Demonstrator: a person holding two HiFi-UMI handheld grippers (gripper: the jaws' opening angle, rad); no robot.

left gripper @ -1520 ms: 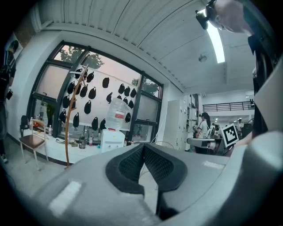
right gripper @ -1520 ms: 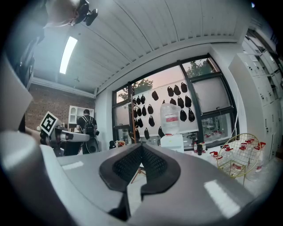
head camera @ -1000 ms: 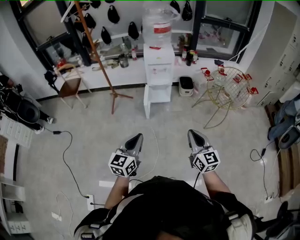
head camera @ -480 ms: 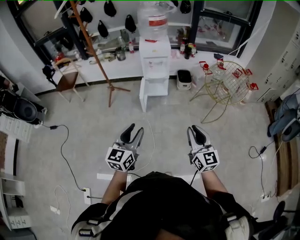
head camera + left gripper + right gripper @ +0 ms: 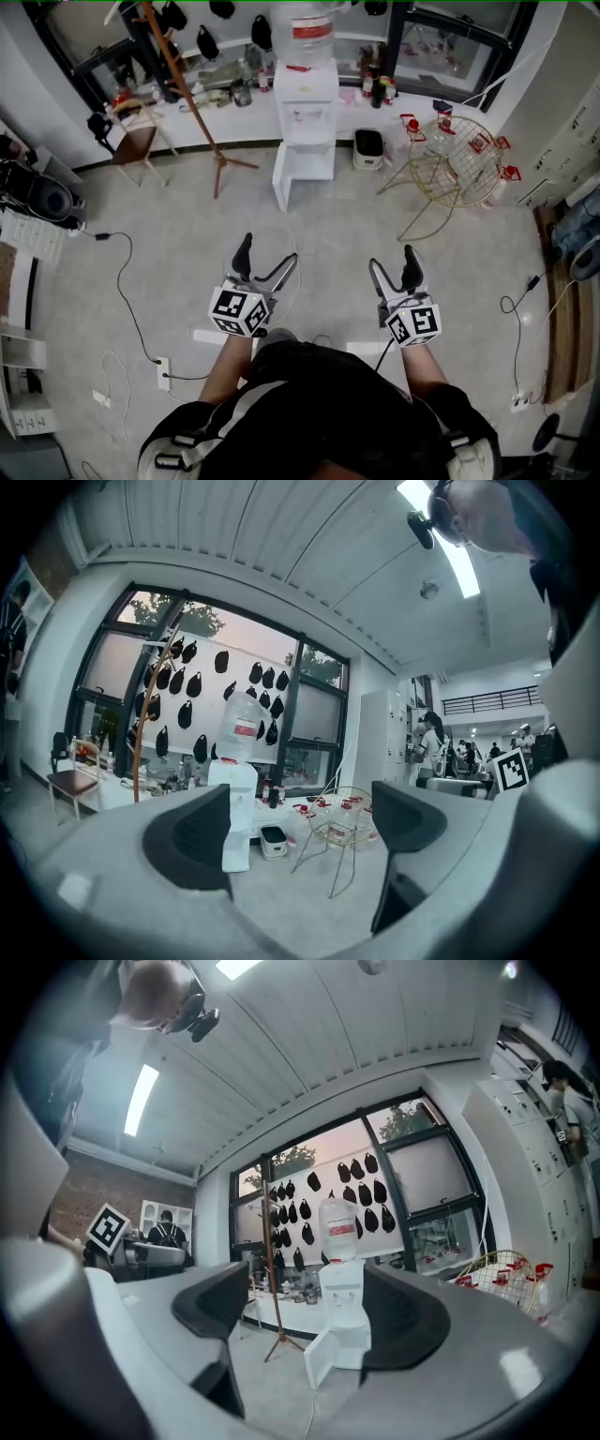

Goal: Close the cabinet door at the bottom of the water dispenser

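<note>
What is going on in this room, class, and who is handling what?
A person stands well back from the water dispenser, facing it, with a two-jaw gripper in each hand. The left gripper and the right gripper both point level toward the dispenser. The jaws of both are opening and nothing is between them. The cabinet door at the bottom of the dispenser hangs open, swung out to the left, and neither gripper is near it yet.
</note>
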